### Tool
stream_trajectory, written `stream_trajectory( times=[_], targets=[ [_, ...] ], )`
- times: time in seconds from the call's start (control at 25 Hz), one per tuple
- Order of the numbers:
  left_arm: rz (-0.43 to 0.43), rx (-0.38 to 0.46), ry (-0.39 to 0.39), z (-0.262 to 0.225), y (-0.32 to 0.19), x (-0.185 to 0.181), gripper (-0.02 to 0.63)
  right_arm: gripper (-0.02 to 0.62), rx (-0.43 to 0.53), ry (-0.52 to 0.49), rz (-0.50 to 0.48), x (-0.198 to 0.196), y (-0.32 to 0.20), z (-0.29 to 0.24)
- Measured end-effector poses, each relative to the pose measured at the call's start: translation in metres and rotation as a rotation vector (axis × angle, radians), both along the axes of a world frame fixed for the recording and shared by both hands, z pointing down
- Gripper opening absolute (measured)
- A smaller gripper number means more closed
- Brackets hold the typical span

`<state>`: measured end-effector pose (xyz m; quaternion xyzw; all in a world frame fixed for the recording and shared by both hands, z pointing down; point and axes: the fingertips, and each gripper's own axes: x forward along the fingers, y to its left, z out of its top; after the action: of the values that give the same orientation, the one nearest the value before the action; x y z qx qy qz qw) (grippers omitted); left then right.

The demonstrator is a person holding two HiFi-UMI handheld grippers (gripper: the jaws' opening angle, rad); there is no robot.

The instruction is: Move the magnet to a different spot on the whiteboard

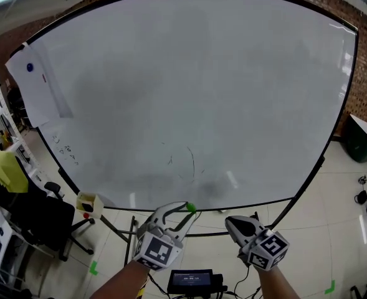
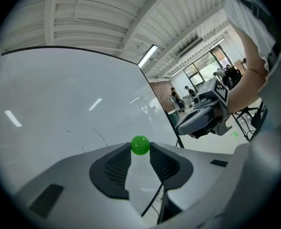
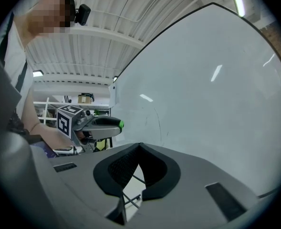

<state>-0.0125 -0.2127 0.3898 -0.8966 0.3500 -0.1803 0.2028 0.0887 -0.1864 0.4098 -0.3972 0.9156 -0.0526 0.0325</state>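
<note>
The magnet (image 1: 190,207) is a small, round, glossy bright-green ball, plain all over. In your left gripper view it (image 2: 140,145) sits right at the tips of your left claw (image 2: 140,150), pinched between the two ribbed dark pads, one pad pressing on each side. Only the very ends of the pads grip it, and most of the ball stands out beyond and above them. So your left claw is clamped on the magnet, with its jaws held apart by the ball's width.

From your head view, the left claw (image 1: 188,210) holds the ball low down, in front of the bottom edge of the whiteboard (image 1: 189,92) and a little left of its middle. No view settles whether the ball touches the board. Your right gripper view catches the same green tip (image 3: 121,124) from the side, poking out at the end of the left claw.

Your right claw (image 1: 230,221) is beside the left one, apart from it, also pointing toward the board's lower edge. Its pads (image 3: 139,147) meet at the tips with nothing between them.

By count there is one green magnet, one whiteboard and two claws. One sheet of paper (image 1: 37,89) hangs at the board's upper left corner, with one blue dot (image 1: 30,68) near its top.
</note>
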Motion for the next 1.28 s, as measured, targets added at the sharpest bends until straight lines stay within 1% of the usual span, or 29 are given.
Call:
stream_trajectory(
  times=[0.16,0.36,0.48,0.52,0.64,0.84,1.0,1.08,1.2,1.28],
  targets=[
    [0.008,0.036,-0.035,-0.008,-0.011,0.007,0.149,0.031,0.006,-0.012,0.001,0.002,-0.013,-0.002],
    [0.010,0.058,-0.082,-0.006,-0.028,0.014,0.149,0.031,0.004,-0.025,0.012,0.009,-0.029,0.000],
    [-0.003,0.071,-0.133,-0.012,-0.037,0.027,0.149,0.031,-0.004,-0.039,0.028,0.018,-0.038,0.005],
    [-0.013,0.091,-0.169,-0.013,-0.041,0.031,0.149,0.031,-0.009,-0.042,0.033,0.021,-0.040,0.007],
    [-0.048,0.188,-0.300,-0.006,-0.056,0.039,0.149,0.029,-0.020,-0.053,0.043,0.029,-0.049,0.011],
    [-0.091,0.281,-0.402,-0.010,-0.080,0.040,0.149,0.029,-0.023,-0.066,0.041,0.035,-0.063,0.013],
    [-0.133,0.379,-0.518,-0.016,-0.098,0.039,0.149,0.031,-0.027,-0.085,0.034,0.036,-0.078,0.017],
    [-0.145,0.405,-0.555,-0.020,-0.103,0.042,0.149,0.031,-0.029,-0.092,0.027,0.034,-0.082,0.018],
    [-0.177,0.419,-0.564,-0.031,-0.115,0.046,0.149,0.031,-0.029,-0.102,0.013,0.034,-0.088,0.019],
    [-0.211,0.452,-0.581,-0.044,-0.124,0.048,0.149,0.029,-0.031,-0.105,0.006,0.034,-0.093,0.021]
  ],
)
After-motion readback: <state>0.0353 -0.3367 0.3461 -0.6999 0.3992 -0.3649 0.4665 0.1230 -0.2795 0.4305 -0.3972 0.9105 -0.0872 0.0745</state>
